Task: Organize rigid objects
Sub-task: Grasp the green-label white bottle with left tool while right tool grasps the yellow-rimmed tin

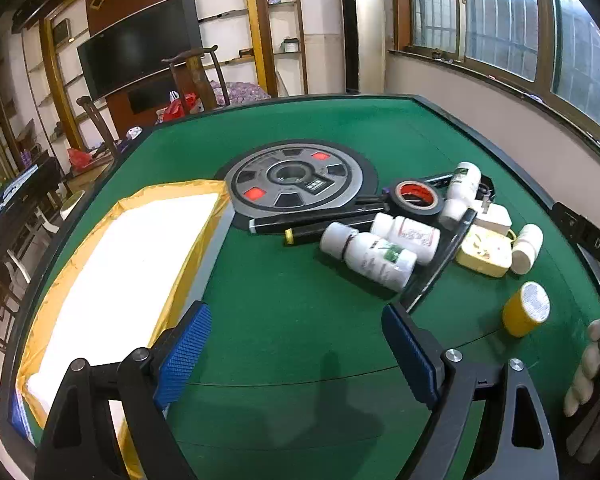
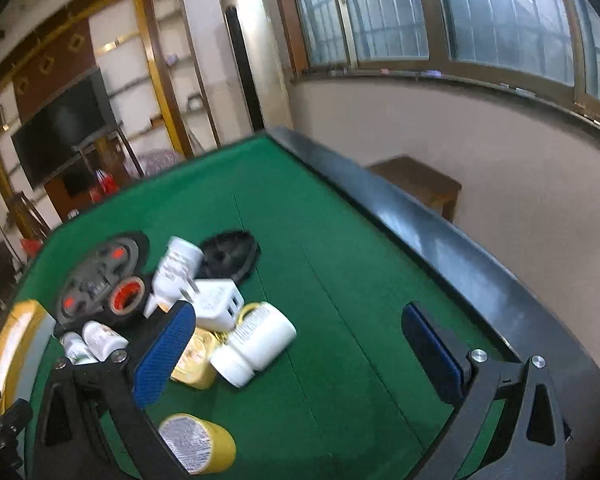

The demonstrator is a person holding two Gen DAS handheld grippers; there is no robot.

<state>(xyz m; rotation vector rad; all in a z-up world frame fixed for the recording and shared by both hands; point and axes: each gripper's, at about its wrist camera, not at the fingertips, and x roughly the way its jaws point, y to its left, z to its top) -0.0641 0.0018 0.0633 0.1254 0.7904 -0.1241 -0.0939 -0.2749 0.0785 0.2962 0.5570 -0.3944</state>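
Green felt table (image 1: 300,320) carries a yellow-rimmed box (image 1: 112,280) along its left edge, bottles and tape (image 1: 418,198) heaped toward its right edge, a yellow canister (image 1: 526,308) nearer. Left gripper (image 1: 296,354) and right gripper (image 2: 300,354) both gape wide, holding nothing.

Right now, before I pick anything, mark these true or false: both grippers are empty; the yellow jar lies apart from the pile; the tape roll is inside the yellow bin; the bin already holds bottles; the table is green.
1. Both grippers are empty. True: the left gripper and right gripper stand open with nothing between the fingers.
2. The yellow jar lies apart from the pile. True: it lies alone on its side.
3. The tape roll is inside the yellow bin. False: it sits in the pile on the table.
4. The bin already holds bottles. False: none shows in it.
5. The table is green. True.
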